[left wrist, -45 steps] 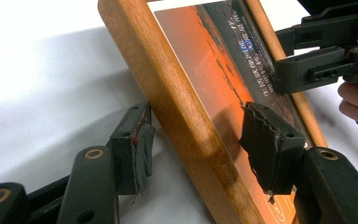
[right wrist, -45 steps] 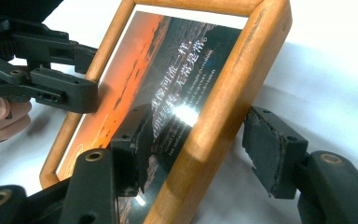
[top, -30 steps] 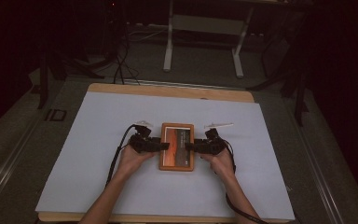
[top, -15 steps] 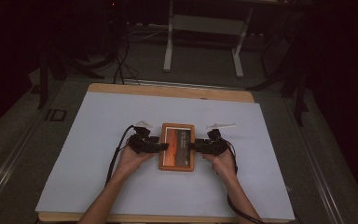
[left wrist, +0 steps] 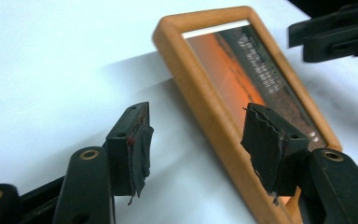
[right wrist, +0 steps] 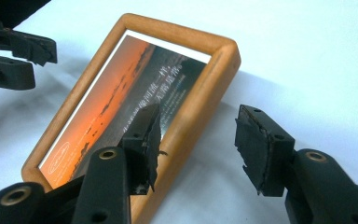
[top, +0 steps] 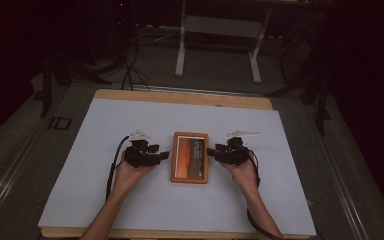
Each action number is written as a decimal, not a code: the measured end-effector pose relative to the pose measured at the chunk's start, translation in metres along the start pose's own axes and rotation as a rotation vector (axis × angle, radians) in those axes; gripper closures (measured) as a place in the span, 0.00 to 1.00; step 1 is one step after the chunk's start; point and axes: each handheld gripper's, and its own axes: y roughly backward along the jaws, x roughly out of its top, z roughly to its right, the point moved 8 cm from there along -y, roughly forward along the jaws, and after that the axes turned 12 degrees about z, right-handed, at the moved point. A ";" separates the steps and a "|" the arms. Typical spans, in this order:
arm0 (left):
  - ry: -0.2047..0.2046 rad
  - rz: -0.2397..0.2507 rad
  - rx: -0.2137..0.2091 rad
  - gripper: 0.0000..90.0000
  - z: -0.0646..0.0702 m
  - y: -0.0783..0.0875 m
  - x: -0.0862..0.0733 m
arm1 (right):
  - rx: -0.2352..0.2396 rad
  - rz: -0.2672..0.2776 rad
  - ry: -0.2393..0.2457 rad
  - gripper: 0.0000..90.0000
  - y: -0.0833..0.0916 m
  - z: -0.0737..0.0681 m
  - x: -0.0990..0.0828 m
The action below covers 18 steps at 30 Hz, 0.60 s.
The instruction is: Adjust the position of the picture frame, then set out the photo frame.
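picture frame (top: 190,157) flat on table mat (top: 95,145), between both tools | left gripper (top: 164,155) released, jaws just closing some, frame edge between them | right gripper (top: 213,152) released, straddling opposite edge | advice: close both evenly, lift level

A wooden picture frame (top: 190,157) lies flat between the left tool (top: 164,155) and right tool (top: 211,152) on the worktop (top: 105,120).

The picture frame (top: 190,157) looks like smooth, satin-finished wood with rounded edges, around a glossy printed picture. The table (top: 180,97) shows a wooden edge under a matt white sheet (top: 105,130), paper-like and slightly creased. The gripper pads (left wrist: 140,149) are rough, frayed black rubber on matt black plastic.
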 end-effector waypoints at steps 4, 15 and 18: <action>0.020 0.018 -0.016 0.47 0.002 0.008 -0.001 | -0.019 0.001 0.067 0.56 -0.001 -0.007 0.005; -0.010 -0.001 -0.042 0.52 0.012 0.020 -0.009 | -0.048 0.005 0.174 0.67 -0.009 -0.019 0.016; -0.023 -0.017 -0.065 0.57 0.015 0.023 -0.014 | -0.058 0.019 0.187 0.69 -0.013 -0.017 0.021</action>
